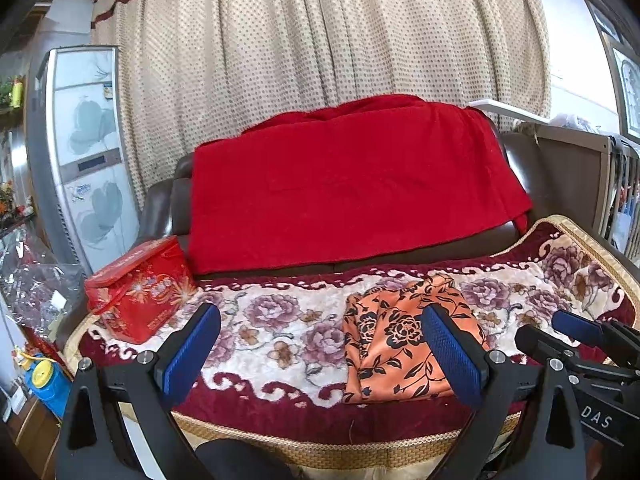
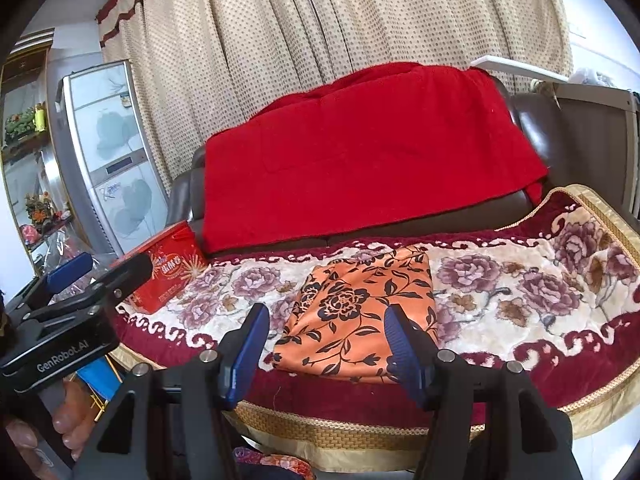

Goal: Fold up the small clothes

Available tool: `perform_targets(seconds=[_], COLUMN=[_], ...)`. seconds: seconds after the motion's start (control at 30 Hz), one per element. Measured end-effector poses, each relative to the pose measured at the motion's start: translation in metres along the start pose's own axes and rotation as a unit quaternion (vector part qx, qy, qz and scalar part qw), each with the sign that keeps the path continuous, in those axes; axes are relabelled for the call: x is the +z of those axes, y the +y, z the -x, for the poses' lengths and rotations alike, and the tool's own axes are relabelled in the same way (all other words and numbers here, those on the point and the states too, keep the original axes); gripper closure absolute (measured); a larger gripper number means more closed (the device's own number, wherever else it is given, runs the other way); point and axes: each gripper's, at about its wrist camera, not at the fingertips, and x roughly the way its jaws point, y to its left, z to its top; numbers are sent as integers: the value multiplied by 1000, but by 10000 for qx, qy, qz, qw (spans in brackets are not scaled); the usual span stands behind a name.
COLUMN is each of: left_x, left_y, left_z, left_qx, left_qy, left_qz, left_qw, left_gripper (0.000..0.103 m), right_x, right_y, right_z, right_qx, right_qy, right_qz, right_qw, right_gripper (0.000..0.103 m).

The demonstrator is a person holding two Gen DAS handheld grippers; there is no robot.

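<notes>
Item: orange satin-like cloth with black flower print [image 2: 360,312], already a flat, slightly rumpled rectangle on the plush cream-and-maroon floral seat cover [image 2: 500,292] near its front edge. Left gripper [image 1: 320,354] and right gripper [image 2: 324,354], blue ribbed pads, hover apart and empty. Slippery fabric: pinch an edge deeply for any further fold

Small garment [image 2: 360,312]: orange, black rose-and-vine print; ahead of the right tongs [image 2: 326,350].
Seat cover [image 2: 520,280]: cream, mauve peonies, maroon scrolled border, gold woven edging; under the garment.
Throw [image 2: 360,148]: plain red; beyond the garment.
Sofa [image 2: 532,120]: dark brown.
Box [image 1: 140,288]: red, gold starbursts; left of the left tongs [image 1: 320,354].
Curtain [image 1: 300,40]: beige, brown-dotted, maroon trim.
Tong pads [image 1: 192,352]: blue, black frames.
</notes>
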Motion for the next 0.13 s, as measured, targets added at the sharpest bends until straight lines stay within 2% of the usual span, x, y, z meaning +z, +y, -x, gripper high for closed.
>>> perform_targets(seconds=[0.13], left_x=[2], left_y=[5], left_z=[-41], left_qx=[-86], left_qy=[42], left_qz=[84], left_qw=[9999], left_gripper=[3], right_x=[8], right_y=[-17], right_z=[-29], right_qx=[7], right_qy=[135], right_qz=[-60], right_qw=[9999], right_gripper=[39])
